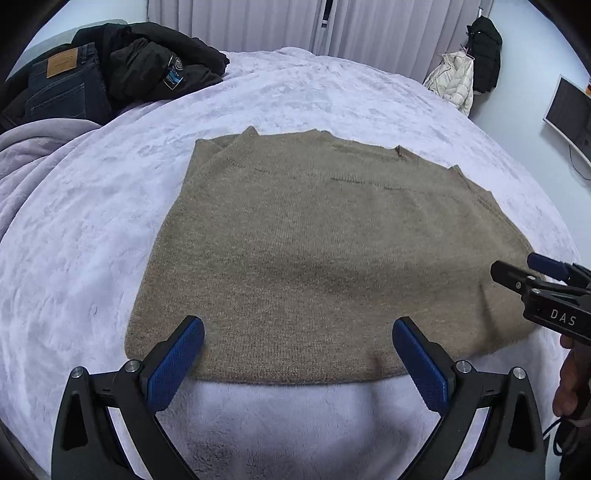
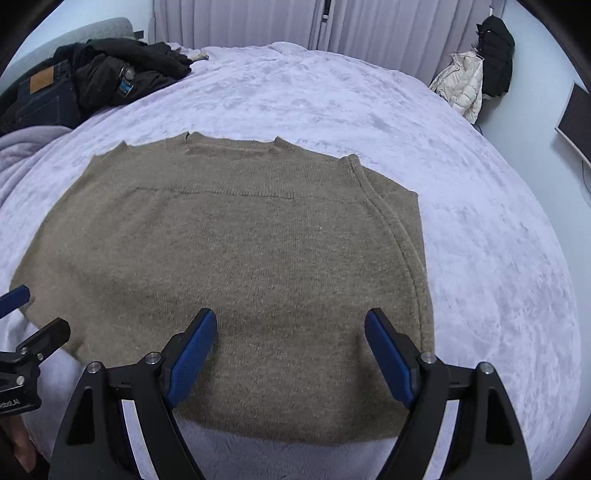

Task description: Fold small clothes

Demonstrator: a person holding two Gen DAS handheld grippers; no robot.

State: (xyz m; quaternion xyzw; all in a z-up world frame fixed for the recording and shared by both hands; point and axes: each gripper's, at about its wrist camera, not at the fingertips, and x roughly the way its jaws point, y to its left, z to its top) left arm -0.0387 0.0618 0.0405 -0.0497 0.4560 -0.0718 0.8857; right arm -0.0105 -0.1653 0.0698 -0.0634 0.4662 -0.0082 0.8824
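Observation:
A tan knitted sweater [image 1: 314, 251] lies flat on the pale lilac bed cover [image 1: 92, 229], its sleeves folded in and its neckline at the far side. My left gripper [image 1: 297, 330] hovers open over the sweater's near hem, towards its left half, blue pads wide apart and empty. In the right wrist view the same sweater [image 2: 240, 266] fills the middle, and my right gripper [image 2: 291, 323] stands open above its near right part with nothing between the pads. The right gripper [image 1: 532, 273] shows at the left wrist view's right edge; the left gripper [image 2: 26, 314] shows at the right wrist view's left edge.
A pile of dark jackets and jeans [image 1: 110, 70] lies at the bed's far left corner, with a grey blanket [image 1: 33, 147] beside it. Curtains [image 1: 258, 22] hang behind the bed. Coats [image 1: 472, 70] hang at the far right, next to a monitor [image 1: 569, 110].

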